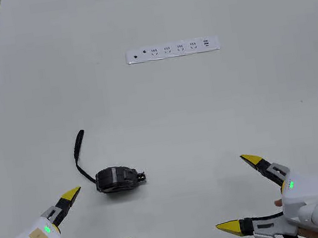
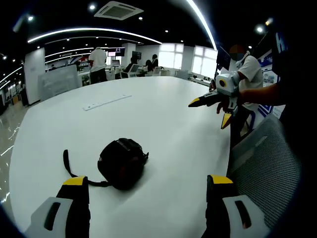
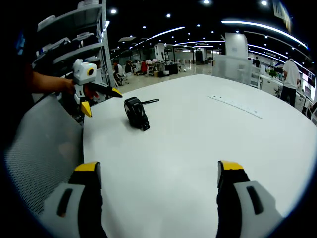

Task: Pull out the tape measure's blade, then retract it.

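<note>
Tape measure [image 1: 117, 178], rounded and black, thin strap [image 1: 78, 154], smooth white table [image 1: 217, 111]

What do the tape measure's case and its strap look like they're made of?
Tape measure case: matte black, no bright glints, so probably plastic, perhaps rubber-coated. Strap: thin black band lying limp and curved, likely woven fabric or cord; weave too small to see.

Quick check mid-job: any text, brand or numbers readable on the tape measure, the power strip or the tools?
No text can be read.
On the tape measure: black case, no legible marking.
On the power strip: socket symbols, too small to read.
On the tan sticker of the left tool: nothing legible.
</note>
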`<state>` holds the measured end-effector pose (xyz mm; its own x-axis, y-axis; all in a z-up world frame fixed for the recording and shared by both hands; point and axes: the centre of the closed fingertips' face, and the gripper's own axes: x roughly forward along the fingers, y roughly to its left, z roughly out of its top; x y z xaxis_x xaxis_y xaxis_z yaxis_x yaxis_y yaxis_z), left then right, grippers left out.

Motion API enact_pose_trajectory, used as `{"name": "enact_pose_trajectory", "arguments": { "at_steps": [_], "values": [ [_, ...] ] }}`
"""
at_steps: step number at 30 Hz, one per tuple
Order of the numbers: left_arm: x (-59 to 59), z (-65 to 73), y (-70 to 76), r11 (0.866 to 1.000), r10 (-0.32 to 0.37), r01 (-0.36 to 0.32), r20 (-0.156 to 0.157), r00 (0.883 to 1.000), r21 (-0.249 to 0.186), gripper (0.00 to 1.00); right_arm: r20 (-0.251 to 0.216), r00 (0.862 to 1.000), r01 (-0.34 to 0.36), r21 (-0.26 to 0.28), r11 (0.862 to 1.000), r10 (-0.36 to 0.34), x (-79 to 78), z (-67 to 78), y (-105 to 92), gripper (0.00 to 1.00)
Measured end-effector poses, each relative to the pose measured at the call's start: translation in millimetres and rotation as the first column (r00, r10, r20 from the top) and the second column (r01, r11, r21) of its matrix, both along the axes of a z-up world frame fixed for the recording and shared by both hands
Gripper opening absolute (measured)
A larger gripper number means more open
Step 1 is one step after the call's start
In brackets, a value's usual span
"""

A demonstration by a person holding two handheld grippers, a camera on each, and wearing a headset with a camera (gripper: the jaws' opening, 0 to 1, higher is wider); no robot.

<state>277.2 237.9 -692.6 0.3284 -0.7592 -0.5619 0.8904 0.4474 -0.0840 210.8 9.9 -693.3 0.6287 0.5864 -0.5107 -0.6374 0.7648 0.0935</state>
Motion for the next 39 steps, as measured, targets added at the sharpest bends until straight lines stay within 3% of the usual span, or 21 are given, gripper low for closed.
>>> {"name": "enact_pose_trajectory", "arguments": {
  "at_steps": [18, 39],
  "values": [
    [2.9, 1.0, 1.1, 0.999, -0.032, 0.033, -0.005, 0.999, 0.025, 0.93, -0.016, 1.0, -0.02, -0.013, 1.0, 0.02, -1.1, -0.8, -5.6, 0.92],
    [17.0, -1.4, -0.5, 0.99, -0.115, 0.116, -0.017, 0.993, 0.075, 0.9, -0.04, 0.995, -0.089, -0.04, 0.995, 0.087, 8.3, -6.6, -5.2, 0.88]
  ]
}}
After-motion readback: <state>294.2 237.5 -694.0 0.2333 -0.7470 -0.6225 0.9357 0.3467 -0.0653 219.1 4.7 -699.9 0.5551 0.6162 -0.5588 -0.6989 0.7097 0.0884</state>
